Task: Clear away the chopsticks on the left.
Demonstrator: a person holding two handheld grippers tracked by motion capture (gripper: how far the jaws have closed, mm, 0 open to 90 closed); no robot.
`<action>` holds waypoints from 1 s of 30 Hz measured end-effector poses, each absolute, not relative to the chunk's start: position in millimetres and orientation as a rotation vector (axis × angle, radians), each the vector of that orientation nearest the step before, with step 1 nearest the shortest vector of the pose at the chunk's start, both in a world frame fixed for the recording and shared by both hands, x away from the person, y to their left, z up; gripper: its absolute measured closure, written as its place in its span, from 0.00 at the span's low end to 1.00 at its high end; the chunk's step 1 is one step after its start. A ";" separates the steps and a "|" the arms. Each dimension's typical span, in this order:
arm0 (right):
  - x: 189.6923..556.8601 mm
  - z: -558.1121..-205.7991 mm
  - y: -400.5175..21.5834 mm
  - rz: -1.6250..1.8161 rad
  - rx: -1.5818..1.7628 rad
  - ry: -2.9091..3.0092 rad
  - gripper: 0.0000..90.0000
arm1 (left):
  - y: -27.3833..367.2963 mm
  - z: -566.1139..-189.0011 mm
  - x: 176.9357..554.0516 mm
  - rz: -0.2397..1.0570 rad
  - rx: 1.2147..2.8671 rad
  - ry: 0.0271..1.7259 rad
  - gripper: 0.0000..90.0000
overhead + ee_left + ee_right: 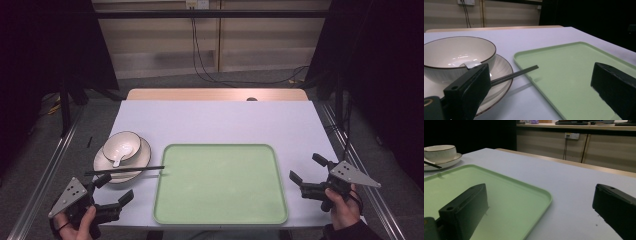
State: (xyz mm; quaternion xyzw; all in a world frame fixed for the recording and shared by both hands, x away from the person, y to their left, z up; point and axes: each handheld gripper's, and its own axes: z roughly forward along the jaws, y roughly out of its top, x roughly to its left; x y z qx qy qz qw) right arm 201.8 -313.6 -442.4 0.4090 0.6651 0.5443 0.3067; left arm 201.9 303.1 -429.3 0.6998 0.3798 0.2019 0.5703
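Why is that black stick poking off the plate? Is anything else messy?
The chopsticks lie flat across the plate, their tips hanging over the green tray's rim. That looks a bit askew. The bowl sits upright on the plate with a spoon inside. Nothing spilled.

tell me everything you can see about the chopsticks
The chopsticks are a dark, thin, straight pair lying close together and nearly level. They rest across the near rim of the white plate that holds the bowl, running left to right. Their right tips reach out over the left edge of the green tray, as the left gripper view shows, casting a shadow on the table beneath. Neither gripper touches them. The material cannot be told.
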 end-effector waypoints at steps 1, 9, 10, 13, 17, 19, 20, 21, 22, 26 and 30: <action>201.6 -442.2 -312.5 1.443 1.075 1.760 0.00 | 305.1 -428.4 202.5 0.468 1.651 0.877 0.03; 201.9 -442.4 -309.8 1.459 1.057 1.767 0.00 | 323.9 -424.6 210.1 0.469 1.698 0.832 0.03; 201.8 -442.3 -309.8 1.461 1.059 1.765 0.00 | 325.4 -424.0 211.7 0.460 1.708 0.824 0.03; 202.0 -442.2 -309.9 1.458 1.057 1.766 0.00 | 328.3 -422.7 219.0 0.423 1.737 0.795 0.04; 201.8 -442.3 -309.3 1.453 1.057 1.768 0.00 | 331.7 -420.7 228.0 0.349 1.717 0.763 0.04; 202.0 -442.4 -309.2 1.458 1.056 1.769 0.00 | 331.5 -418.2 231.7 0.385 1.789 0.733 0.04; 202.1 -442.5 -309.1 1.457 1.056 1.772 0.00 | 332.1 -417.7 234.3 0.362 1.794 0.727 0.04; 201.9 -442.5 -309.1 1.452 1.058 1.771 0.00 | 333.0 -416.9 237.2 0.348 1.809 0.718 0.04; 202.0 -442.5 -309.2 1.453 1.057 1.771 0.00 | 334.3 -415.9 240.3 0.348 1.833 0.708 0.04; 202.1 -442.5 -309.3 1.454 1.056 1.775 0.00 | 340.6 -413.2 253.3 0.340 1.851 0.730 0.04; 202.3 -442.6 -309.0 1.454 1.057 1.778 0.00 | 346.1 -407.3 264.9 0.363 1.907 0.756 0.05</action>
